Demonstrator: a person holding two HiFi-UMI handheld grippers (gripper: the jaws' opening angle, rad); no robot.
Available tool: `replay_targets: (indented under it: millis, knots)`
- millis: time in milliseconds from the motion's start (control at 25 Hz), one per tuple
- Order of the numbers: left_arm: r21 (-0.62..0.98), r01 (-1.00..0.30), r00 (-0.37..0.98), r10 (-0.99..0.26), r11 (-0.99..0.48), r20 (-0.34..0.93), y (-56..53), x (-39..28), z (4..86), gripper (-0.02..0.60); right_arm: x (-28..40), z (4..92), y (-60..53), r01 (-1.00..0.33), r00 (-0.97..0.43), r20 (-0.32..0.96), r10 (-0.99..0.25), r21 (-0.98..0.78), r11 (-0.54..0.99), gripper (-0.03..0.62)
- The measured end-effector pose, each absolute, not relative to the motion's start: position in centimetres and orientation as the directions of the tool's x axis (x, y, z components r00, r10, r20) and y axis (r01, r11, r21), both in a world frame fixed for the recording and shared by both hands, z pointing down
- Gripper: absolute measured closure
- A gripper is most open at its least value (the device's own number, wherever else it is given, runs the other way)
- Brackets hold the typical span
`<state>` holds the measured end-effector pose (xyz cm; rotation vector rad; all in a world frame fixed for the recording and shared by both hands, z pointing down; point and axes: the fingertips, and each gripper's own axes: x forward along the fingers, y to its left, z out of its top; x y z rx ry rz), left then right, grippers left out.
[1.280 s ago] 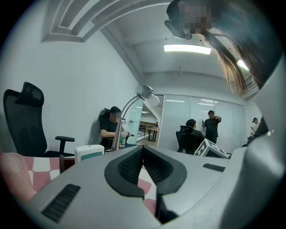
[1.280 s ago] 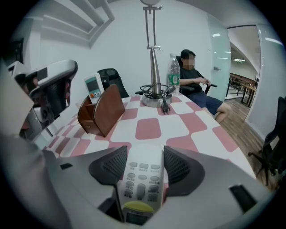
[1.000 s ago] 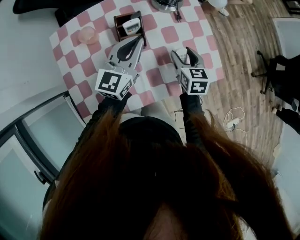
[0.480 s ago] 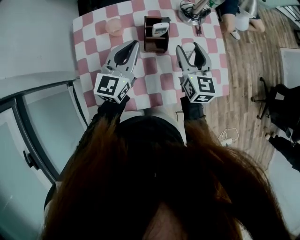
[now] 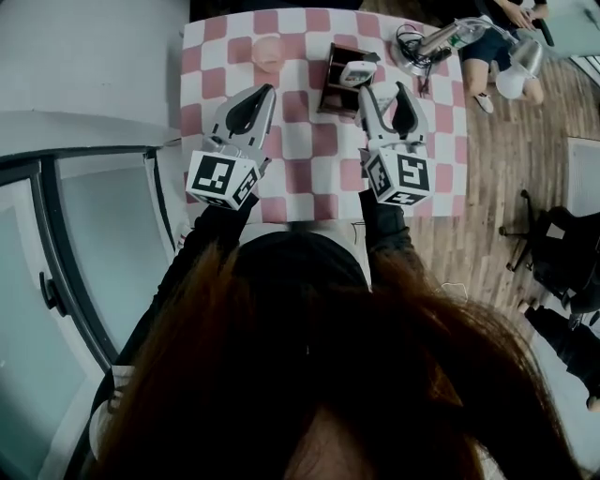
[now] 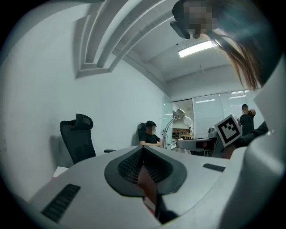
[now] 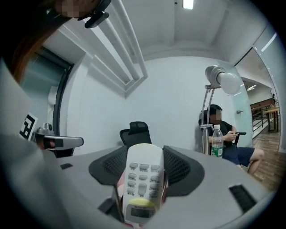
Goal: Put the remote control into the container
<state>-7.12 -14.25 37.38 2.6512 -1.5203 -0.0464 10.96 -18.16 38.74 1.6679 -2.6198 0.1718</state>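
Observation:
A white remote control [image 5: 357, 72] stands tilted inside the dark brown container [image 5: 333, 90] at the far side of the pink-and-white checked table [image 5: 300, 141]. My right gripper [image 5: 384, 90] is open, its tips just right of the container. In the right gripper view the remote [image 7: 142, 183] fills the gap between the jaws of the right gripper [image 7: 143, 154], with a dark container wall [image 7: 109, 206] below it; I cannot tell whether the pads touch it. My left gripper [image 5: 265, 93] is shut and empty over the table, left of the container. In its own view the left gripper [image 6: 143, 150] has its pads together.
A pink translucent cup [image 5: 268, 52] sits far left of the container. A desk lamp base with cables [image 5: 422, 47] stands at the far right corner, a water bottle [image 7: 217, 142] beside it. A person [image 5: 497, 28] sits beyond. A glass partition [image 5: 84, 244] runs along the left.
The head view has swung, so the table now sits square at the top. Both grippers moved forward; the right one has drawn close to the container. The remote stays in the container.

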Motion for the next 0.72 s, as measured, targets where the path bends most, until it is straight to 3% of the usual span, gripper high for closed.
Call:
replay_targets:
  millis: [280, 720]
  knots:
    - [0.092, -0.872, 0.486, -0.873, -0.481, 0.038, -13.7, -9.1, 37.9, 0.572, 9.5, 41.6, -20.0, -0.914, -0.403, 0.096, -0.910, -0.099, 0.394, 0.342]
    - [0.110, -0.867, 0.494, -0.865, -0.485, 0.082, -13.5, -11.4, 39.2, 0.572, 9.2, 43.8, -21.9, -0.953, -0.273, 0.010, -0.962, -0.140, 0.269, 0.342]
